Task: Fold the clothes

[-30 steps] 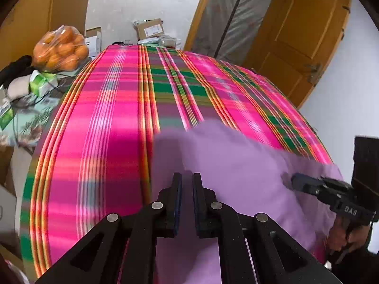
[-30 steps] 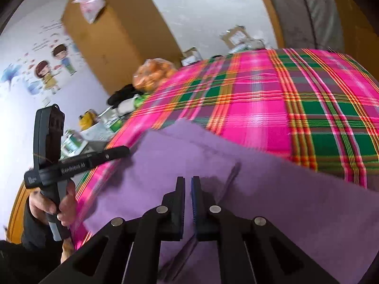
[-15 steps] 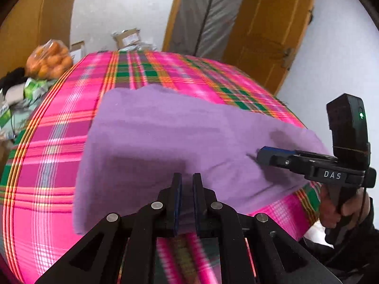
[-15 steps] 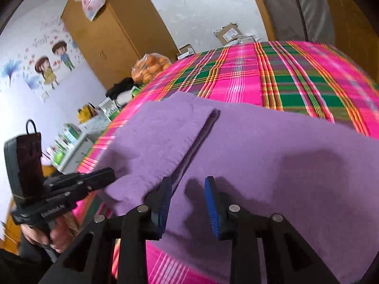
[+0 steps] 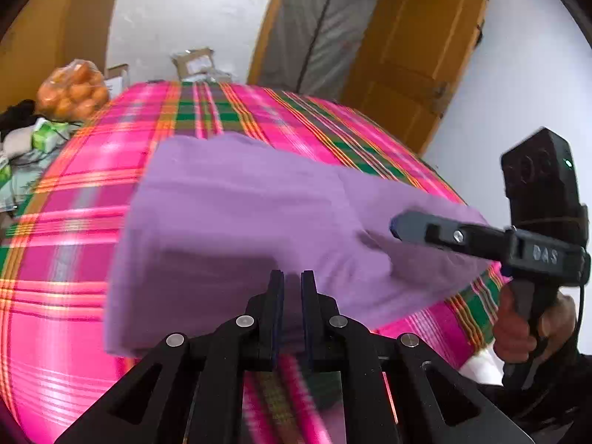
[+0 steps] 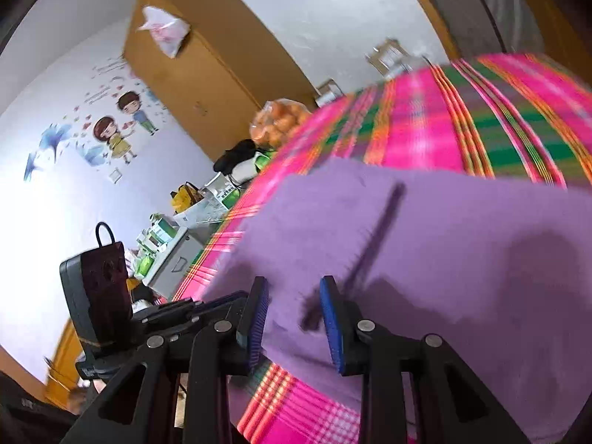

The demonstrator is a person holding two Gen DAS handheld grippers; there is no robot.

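Purple cloth point(image 5: 236, 222), folded into a rough rectangle, lies on a bed covered by a pink, green and orange plaid blanket point(image 5: 74, 244), near the blanket's near edge. In the left wrist view, at about ten o'clock, a clear bag of oranges point(image 5: 72, 90) sits beside the bed with cartons and dark items below it; cardboard boxes point(image 5: 194, 63) stand against the white wall at twelve o'clock, and a wooden door point(image 5: 418, 51) fills one to two o'clock. At six o'clock the left hand-held gripper point(image 5: 292, 285) is nearly closed, only a narrow slit between its jaws, and its tips overlap the cloth's near edge; whether any fabric is pinched there I cannot tell. At three o'clock the right hand-held gripper point(image 5: 397, 225) reaches in over the cloth's right side, held by a hand point(image 5: 518, 329) at four o'clock.

In the right wrist view a wardrobe point(image 6: 207, 63) with a plastic bag on top stands at eleven o'clock, cartoon wall stickers point(image 6: 114, 125) at nine to ten o'clock. The right hand-held gripper's jaws stand partly apart, blue pads showing, above the cloth's near edge and not pressing on it. A dark fold line runs up the cloth from five toward one o'clock
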